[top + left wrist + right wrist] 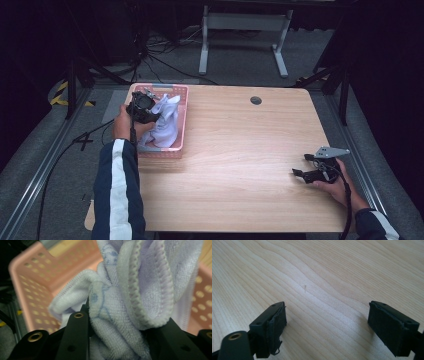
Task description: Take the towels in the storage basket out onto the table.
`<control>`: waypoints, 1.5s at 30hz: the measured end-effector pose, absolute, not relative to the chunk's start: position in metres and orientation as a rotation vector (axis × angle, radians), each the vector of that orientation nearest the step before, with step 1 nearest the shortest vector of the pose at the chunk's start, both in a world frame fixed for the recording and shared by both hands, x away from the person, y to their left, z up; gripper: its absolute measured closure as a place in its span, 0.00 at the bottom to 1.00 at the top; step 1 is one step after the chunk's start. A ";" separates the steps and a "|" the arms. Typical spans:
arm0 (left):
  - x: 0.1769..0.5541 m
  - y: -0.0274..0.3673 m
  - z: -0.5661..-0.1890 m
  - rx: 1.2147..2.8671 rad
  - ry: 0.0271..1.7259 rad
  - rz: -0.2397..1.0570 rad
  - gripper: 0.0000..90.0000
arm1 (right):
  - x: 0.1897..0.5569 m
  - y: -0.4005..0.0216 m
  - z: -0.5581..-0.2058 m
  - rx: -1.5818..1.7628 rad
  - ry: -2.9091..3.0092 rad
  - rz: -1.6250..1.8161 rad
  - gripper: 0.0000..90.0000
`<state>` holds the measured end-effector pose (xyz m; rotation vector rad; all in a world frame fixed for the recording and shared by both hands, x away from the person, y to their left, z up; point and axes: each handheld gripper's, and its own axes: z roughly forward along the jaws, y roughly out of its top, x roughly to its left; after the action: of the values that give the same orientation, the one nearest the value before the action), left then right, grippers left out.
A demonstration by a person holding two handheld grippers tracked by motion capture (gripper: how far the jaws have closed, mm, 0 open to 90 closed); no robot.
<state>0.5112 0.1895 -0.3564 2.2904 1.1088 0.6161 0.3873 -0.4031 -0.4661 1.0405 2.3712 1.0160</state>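
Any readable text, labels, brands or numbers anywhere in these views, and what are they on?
None readable.
Towel: faint blue printed marks, a drawing rather than letters as far as I can tell.
Pink basket: no label.
Table: bare wood grain, no markings.
Left gripper and right gripper: no lettering seen.

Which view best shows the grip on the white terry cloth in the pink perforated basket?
The left gripper view: the white terry cloth bunches between that gripper's black jaws, stitched hem sharp, with the pink perforated basket behind. The high view shows the cloth small, partly behind the left gripper. The right gripper view looks onto bare wooden table.
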 end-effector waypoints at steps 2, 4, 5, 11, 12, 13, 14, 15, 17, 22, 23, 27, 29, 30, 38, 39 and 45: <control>0.507 0.191 -0.343 2.291 1.095 0.658 0.73 | 0.387 -0.403 -0.466 1.041 2.371 1.016 0.17; 0.502 0.191 -0.328 2.277 1.074 0.698 0.73 | 0.387 -0.403 -0.466 1.041 2.371 1.016 0.17; 0.501 0.193 -0.323 2.267 1.068 0.704 0.74 | 0.387 -0.403 -0.466 1.041 2.371 1.016 0.17; 0.495 0.198 -0.296 2.220 1.074 0.765 0.74 | 0.387 -0.403 -0.466 1.042 2.370 1.016 0.17; 0.494 0.200 -0.289 2.208 1.074 0.775 0.74 | 0.387 -0.403 -0.466 1.042 2.370 1.016 0.17; 0.493 0.201 -0.283 2.195 1.067 0.781 0.74 | 0.387 -0.403 -0.466 1.042 2.370 1.016 0.17; 0.492 0.202 -0.277 2.190 1.069 0.783 0.74 | 0.387 -0.403 -0.466 1.042 2.370 1.016 0.17; 0.491 0.201 -0.271 2.180 1.063 0.812 0.74 | 0.387 -0.403 -0.466 1.042 2.370 1.016 0.17; 0.488 0.200 -0.261 2.169 1.052 0.812 0.74 | 0.387 -0.403 -0.466 1.042 2.370 1.015 0.17; 0.480 0.193 -0.227 2.144 1.004 0.856 0.74 | 0.387 -0.403 -0.466 1.040 2.370 1.013 0.17; 0.479 0.190 -0.220 2.140 0.985 0.865 0.74 | 0.387 -0.403 -0.466 1.040 2.370 1.013 0.17; 0.475 0.178 -0.206 2.139 0.945 0.866 0.74 | 0.387 -0.403 -0.466 1.044 2.371 1.013 0.17; 0.474 0.169 -0.201 2.143 0.914 0.856 0.74 | 0.387 -0.403 -0.466 1.043 2.371 1.013 0.17; 0.474 0.161 -0.200 2.137 0.887 0.839 0.74 | 0.387 -0.403 -0.466 1.043 2.370 1.013 0.17; 0.477 0.110 -0.188 2.165 0.738 0.782 0.74 | 0.387 -0.403 -0.466 1.041 2.370 1.011 0.17; 0.476 0.101 -0.185 2.170 0.714 0.783 0.74 | 0.387 -0.403 -0.466 1.041 2.370 1.011 0.17; 0.470 0.047 -0.170 2.187 0.566 0.743 0.74 | 0.387 -0.403 -0.466 1.039 2.370 1.009 0.17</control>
<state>0.4702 0.0468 -0.1699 2.1871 0.5658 0.7426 0.3867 -0.4034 -0.4662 1.0390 2.3701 1.0093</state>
